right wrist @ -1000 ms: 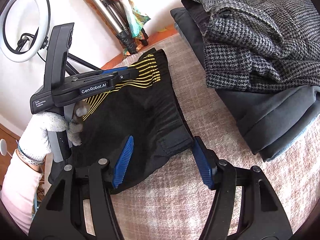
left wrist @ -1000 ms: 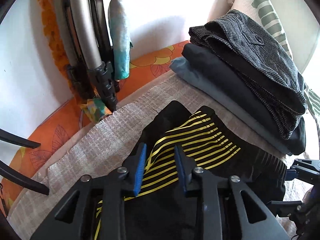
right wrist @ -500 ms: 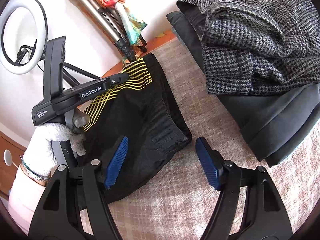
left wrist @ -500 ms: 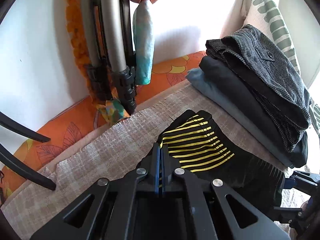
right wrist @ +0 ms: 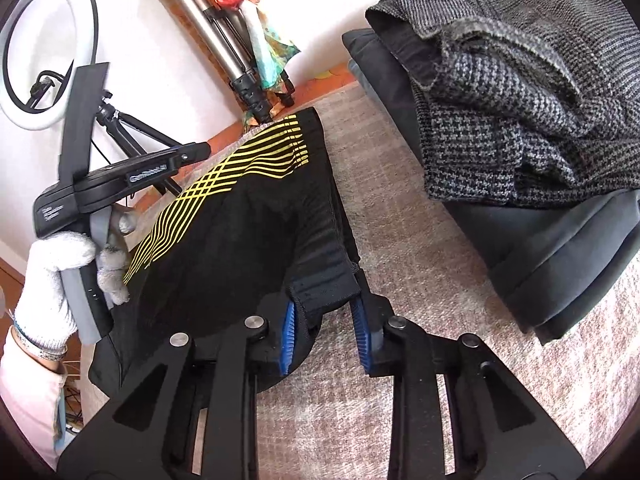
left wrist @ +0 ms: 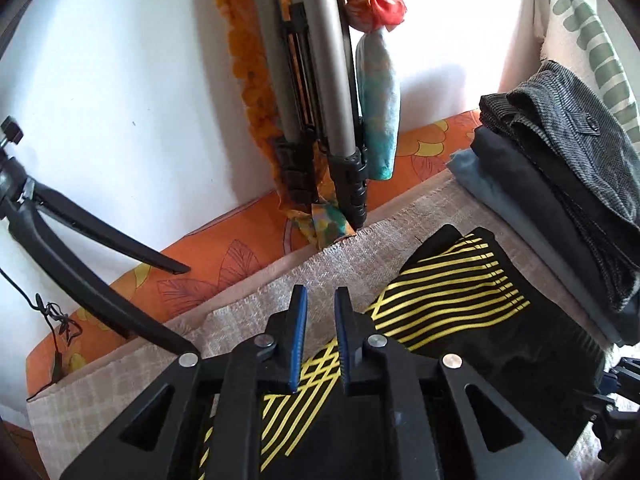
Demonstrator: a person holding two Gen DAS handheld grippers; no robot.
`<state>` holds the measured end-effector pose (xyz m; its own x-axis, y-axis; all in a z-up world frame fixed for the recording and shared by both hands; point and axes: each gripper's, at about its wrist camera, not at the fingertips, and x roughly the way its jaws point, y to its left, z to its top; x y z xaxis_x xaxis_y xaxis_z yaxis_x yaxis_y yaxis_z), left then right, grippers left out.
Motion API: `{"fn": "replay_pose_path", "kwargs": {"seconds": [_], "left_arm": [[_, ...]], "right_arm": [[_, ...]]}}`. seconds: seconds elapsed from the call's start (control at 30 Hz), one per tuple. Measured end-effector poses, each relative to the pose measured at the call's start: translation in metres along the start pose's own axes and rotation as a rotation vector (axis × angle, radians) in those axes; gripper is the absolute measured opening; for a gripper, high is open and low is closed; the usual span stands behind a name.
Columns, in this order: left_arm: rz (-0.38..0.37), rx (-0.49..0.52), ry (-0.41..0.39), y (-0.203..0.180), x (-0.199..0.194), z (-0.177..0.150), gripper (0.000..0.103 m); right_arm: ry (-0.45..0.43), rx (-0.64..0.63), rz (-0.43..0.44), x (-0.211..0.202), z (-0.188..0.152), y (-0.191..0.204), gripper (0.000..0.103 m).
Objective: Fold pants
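Pants (right wrist: 224,248), black stretch fabric with thin yellow crossing stripes, lie folded flat on a beige woven blanket (right wrist: 400,264), stretching away ahead of both grippers. The right gripper (right wrist: 326,330) has its blue-padded jaws closing around the near corner of the ribbed black waistband; the corner sits between the pads, touching the left one, with a gap on the right, so nothing is pinched yet. The left gripper (left wrist: 320,336), carried by a white-gloved hand (right wrist: 60,264), has its jaws opening a little. They stand narrowly apart with only blanket and striped cloth showing beyond the gap, nothing caught between them. It probably let go of the striped side so the right one can take the corner for another fold.

Beyond the right jaw a stack of folded dark and grey houndstooth garments (right wrist: 532,120) lies near the pants, leaving a strip of bare blanket between. Past the tips of the left jaws, silver tripod legs (left wrist: 320,92) and a scarf stand against the white wall at the blanket's far edge. Open blanket lies just under the right jaws.
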<state>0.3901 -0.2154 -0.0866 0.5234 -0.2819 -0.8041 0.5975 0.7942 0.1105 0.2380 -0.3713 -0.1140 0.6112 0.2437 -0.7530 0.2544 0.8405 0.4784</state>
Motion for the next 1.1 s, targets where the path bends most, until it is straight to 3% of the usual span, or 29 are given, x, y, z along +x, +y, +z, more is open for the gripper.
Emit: {"fn": "replay_pose_path", "kwargs": {"seconds": [0.2,0.3,0.4,0.43,0.6,0.8,0.87,1.1], "left_arm": [[-0.076,0.01,-0.007,0.0,-0.043,-0.032,0.011],[-0.09,-0.018,-0.013,0.001,-0.069,-0.059,0.011],[-0.083,-0.074,-0.001,0.008,-0.094,-0.092,0.011],[-0.099,-0.102,0.005,0.009,-0.099,-0.1,0.011],[-0.114,-0.148,0.021,0.006,-0.119,-0.148,0.011],[-0.151,-0.152,0.087,-0.012,-0.106,-0.185,0.011],[-0.167,-0.158,0.115,-0.018,-0.096,-0.193,0.011],[-0.162,-0.196,0.067,-0.012,-0.11,-0.194,0.011]], "right_arm": [[-0.023,0.017,0.042,0.002,0.0,0.0,0.05],[-0.031,0.04,0.053,0.002,0.0,0.0,0.052],[-0.022,0.044,0.023,0.001,0.001,-0.002,0.031],[-0.02,0.046,0.027,0.0,0.001,-0.003,0.03],[-0.039,0.012,0.018,-0.01,0.003,0.005,0.026],[-0.027,0.017,-0.004,-0.015,0.012,0.013,0.025],[-0.02,-0.003,-0.031,-0.015,0.013,0.017,0.025],[-0.068,-0.142,-0.068,-0.031,0.021,0.062,0.024]]}}
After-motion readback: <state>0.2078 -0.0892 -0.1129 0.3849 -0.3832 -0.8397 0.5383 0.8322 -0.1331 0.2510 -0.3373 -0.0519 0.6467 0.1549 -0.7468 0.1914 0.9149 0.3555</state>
